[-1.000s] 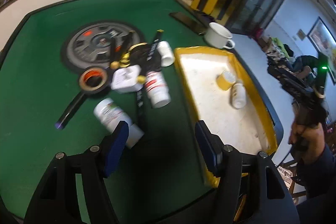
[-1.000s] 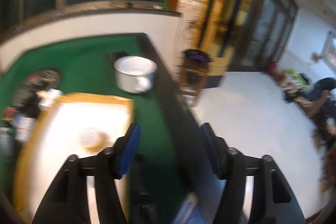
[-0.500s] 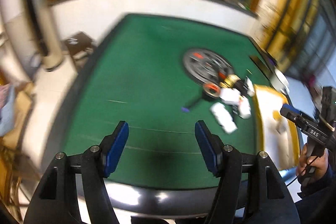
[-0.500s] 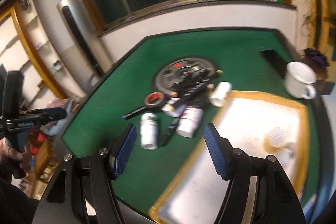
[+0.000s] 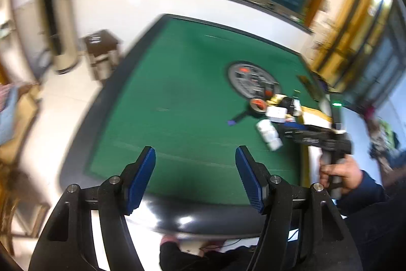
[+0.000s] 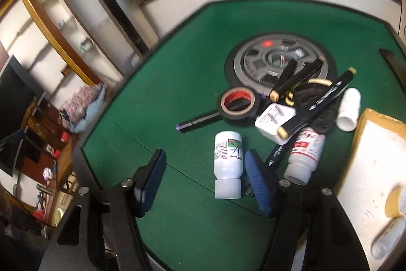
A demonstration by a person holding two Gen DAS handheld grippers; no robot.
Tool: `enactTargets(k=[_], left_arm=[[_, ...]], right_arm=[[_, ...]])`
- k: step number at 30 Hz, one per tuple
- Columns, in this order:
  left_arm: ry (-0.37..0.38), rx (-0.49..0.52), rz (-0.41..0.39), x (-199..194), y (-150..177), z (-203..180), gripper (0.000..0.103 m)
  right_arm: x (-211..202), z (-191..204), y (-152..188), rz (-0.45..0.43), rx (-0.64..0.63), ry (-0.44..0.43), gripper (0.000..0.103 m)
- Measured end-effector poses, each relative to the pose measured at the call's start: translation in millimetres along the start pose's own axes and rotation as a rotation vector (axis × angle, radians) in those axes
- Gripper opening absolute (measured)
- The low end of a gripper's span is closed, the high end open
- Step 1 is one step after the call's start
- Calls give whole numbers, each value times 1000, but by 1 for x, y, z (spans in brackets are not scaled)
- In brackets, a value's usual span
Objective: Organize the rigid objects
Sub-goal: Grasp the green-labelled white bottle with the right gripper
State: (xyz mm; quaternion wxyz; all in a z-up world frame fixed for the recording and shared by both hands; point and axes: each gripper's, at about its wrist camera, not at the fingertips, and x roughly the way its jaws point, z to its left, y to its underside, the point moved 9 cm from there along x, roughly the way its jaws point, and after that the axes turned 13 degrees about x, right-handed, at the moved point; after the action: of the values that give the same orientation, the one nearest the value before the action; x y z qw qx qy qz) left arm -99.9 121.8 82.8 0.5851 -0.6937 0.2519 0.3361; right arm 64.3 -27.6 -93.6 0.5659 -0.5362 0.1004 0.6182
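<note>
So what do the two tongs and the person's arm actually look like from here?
Both the left tongs and the right tongs have black frames, silver bolts and ribbed blue pads. Seen from the left wrist, the right unit is black with white lettering, a grey handle and a green light. The sleeve is dark navy.

Both fisheye views curve strongly, bending the window frames and darkening into black corners. Indoor light is warm and moderate; the windows are dark. In the left wrist view, motion blur smears the room and the green table [image 5: 177,113], and white glare glints on its glossy black rim. The right wrist view is sharper at centre, where a white bottle [image 6: 227,164] reads clearly, softening toward the edges.
</note>
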Motion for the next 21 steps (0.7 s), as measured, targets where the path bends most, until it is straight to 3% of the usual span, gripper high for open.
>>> enactTargets(k=[2,4,10,14,15,21], left_arm=[[104,40,27,27,-10,-13,64],[176,103,59,61,-23,-25,64],[338,273,140,152,-55,-56,64],[389,342,196,195,-62,-68,64],[401,348,203,204,-63,-70,64],[451,466,251,237,-65,-98,64]], right_arm=[[11,-9,2,26,16,55,49],[22,-19,5,58,41,86,37],[40,-20,9,105,48,152,37],[52,-15,16,130,62,213,36],[50,-14,15,108,70,220,31],[24,-24,30,76,222,195,31]])
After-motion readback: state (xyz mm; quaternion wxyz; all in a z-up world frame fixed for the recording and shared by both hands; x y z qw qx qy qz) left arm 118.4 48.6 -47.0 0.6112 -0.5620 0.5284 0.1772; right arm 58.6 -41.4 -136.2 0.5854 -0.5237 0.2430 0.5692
